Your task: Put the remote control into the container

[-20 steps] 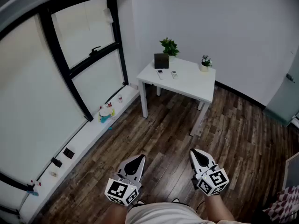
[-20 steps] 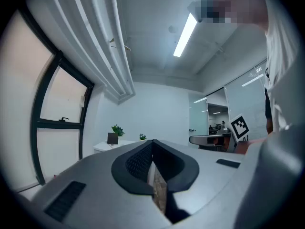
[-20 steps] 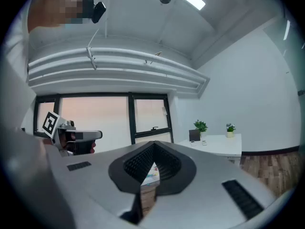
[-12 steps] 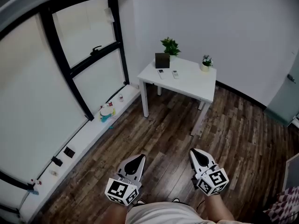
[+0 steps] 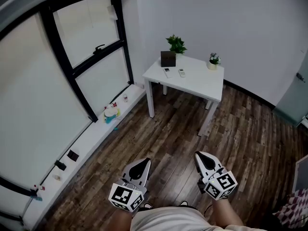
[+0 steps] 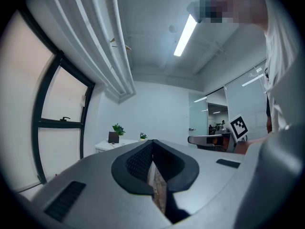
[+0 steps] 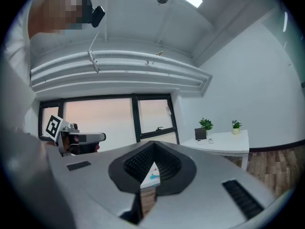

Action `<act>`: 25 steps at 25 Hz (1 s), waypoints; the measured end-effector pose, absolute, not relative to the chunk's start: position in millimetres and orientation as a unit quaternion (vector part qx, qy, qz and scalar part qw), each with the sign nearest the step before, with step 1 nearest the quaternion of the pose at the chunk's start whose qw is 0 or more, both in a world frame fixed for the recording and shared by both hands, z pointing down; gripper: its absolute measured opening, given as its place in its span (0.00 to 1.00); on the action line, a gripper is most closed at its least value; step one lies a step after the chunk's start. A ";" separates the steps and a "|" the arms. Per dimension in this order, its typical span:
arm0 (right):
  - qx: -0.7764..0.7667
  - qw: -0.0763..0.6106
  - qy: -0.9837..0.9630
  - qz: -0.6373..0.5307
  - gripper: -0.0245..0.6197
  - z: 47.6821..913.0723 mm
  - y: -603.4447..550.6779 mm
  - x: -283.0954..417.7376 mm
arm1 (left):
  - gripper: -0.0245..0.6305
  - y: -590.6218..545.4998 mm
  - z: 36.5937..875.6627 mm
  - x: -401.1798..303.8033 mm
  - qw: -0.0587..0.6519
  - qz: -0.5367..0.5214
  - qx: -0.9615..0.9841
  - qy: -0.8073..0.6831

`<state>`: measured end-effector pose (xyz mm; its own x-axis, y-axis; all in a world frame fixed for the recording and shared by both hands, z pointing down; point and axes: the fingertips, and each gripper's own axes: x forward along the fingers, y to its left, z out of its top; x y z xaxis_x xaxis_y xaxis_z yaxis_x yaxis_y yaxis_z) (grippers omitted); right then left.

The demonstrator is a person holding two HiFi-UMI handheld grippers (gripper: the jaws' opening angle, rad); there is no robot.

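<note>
Across a dark wood-plank floor (image 5: 231, 129), the white rectangular table (image 5: 202, 88) stood well apart from the person, ahead in the corner of the room beside the black-framed window (image 5: 91, 47). On its far left part lay two small white remote controls (image 5: 166, 72), side by side and just apart. Their long axes seemed to run from the table's near edge toward the wall, though they were too small to read with certainty. Just behind them, near the table's back edge, stood the dark square container (image 5: 168, 58), upright. A leafy green potted plant (image 5: 176, 43) stood behind it, and a small plant in a pale pot (image 5: 213, 61) sat toward the table's right end.

Both tools were held low at the person's front, pointing toward the table. The left gripper (image 5: 145, 161) had its jaws pressed together with nothing between them; only floor showed through the slit below the tips in the left gripper view. The right gripper (image 5: 198, 155) was likewise closed and empty. The remote controls lay on a line falling between the two grippers, so neither hand was plainly nearer. As judged from this, the task had not begun. A walk to the table was needed first, then jaws opened across the narrow width of a remote control.
</note>
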<state>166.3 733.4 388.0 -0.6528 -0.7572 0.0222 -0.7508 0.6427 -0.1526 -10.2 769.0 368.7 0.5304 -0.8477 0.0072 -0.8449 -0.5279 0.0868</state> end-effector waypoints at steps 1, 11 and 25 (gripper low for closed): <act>-0.414 0.021 0.907 -0.077 0.06 388.8 734.4 161.2 | 0.05 770.4 369.0 -14.4 0.041 -0.019 0.874 -0.484; -0.417 0.000 0.903 -0.099 0.05 410.5 743.5 73.3 | 0.05 783.2 389.5 -101.4 0.047 -0.020 0.873 -0.486; -0.388 0.005 0.915 -0.111 0.05 427.4 648.7 41.0 | 0.05 701.4 405.9 -135.5 0.068 -0.012 0.859 -0.508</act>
